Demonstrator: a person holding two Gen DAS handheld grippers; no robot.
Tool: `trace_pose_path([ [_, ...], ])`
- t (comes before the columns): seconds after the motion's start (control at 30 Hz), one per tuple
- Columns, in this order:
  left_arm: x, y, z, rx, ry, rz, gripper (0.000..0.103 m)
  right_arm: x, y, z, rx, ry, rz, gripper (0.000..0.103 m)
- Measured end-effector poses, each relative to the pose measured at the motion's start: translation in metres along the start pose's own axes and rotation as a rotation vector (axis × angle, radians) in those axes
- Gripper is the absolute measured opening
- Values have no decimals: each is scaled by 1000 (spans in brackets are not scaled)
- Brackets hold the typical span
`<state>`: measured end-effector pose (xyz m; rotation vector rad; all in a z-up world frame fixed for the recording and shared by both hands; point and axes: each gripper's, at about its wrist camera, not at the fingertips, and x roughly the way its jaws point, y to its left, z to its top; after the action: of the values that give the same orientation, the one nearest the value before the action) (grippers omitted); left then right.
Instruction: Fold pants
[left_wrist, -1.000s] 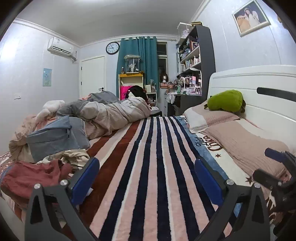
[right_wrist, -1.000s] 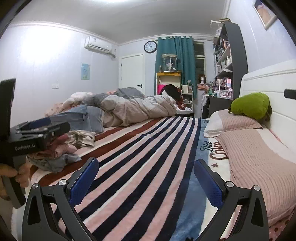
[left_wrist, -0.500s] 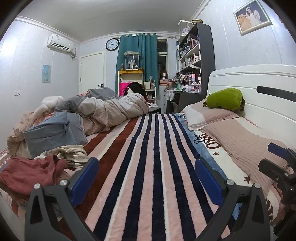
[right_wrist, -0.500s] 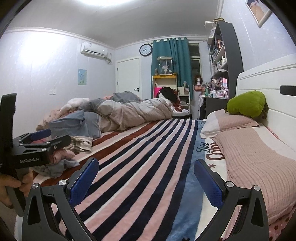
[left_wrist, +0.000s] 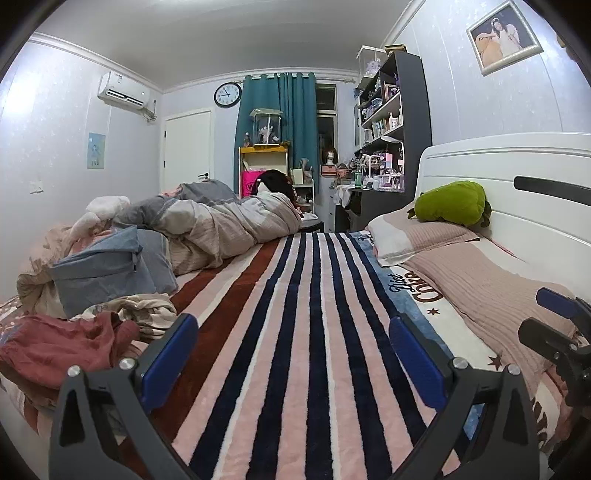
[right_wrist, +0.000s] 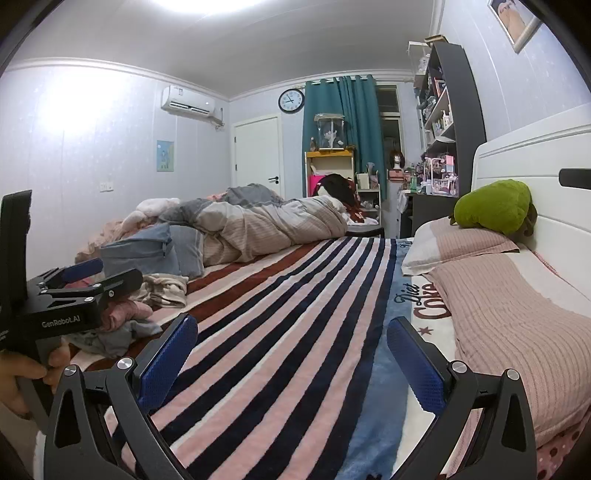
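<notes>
A heap of crumpled clothes lies on the left side of the bed: a red garment (left_wrist: 55, 347), a beige one (left_wrist: 136, 310) and a pink and grey bundle (right_wrist: 122, 317). Which of them are pants I cannot tell. My left gripper (left_wrist: 291, 354) is open over the striped blanket (left_wrist: 314, 332), just right of the heap, holding nothing. My right gripper (right_wrist: 291, 362) is open too, empty, over the same blanket nearer the pillows. A hand (right_wrist: 22, 373) holds the left gripper at the left edge of the right wrist view.
A folded blue-grey bundle (left_wrist: 103, 273) and a rolled duvet (left_wrist: 221, 229) lie beyond the heap. Pink pillows (left_wrist: 480, 288), a green plush toy (left_wrist: 450, 203) and the white headboard (left_wrist: 535, 206) line the right side. Shelves and a curtain stand at the far end.
Both views have shifted only a little; the right wrist view tilted up slightly, showing more ceiling. Both grippers stayed open and the clothes have not moved.
</notes>
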<state>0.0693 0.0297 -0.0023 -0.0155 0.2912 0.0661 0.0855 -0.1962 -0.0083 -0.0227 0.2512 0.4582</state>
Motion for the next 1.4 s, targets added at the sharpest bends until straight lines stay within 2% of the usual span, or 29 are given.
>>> trace_pose_path([
  [1.4, -3, 2, 2, -19, -9, -2, 102, 0, 1, 1, 13, -1, 5, 102],
])
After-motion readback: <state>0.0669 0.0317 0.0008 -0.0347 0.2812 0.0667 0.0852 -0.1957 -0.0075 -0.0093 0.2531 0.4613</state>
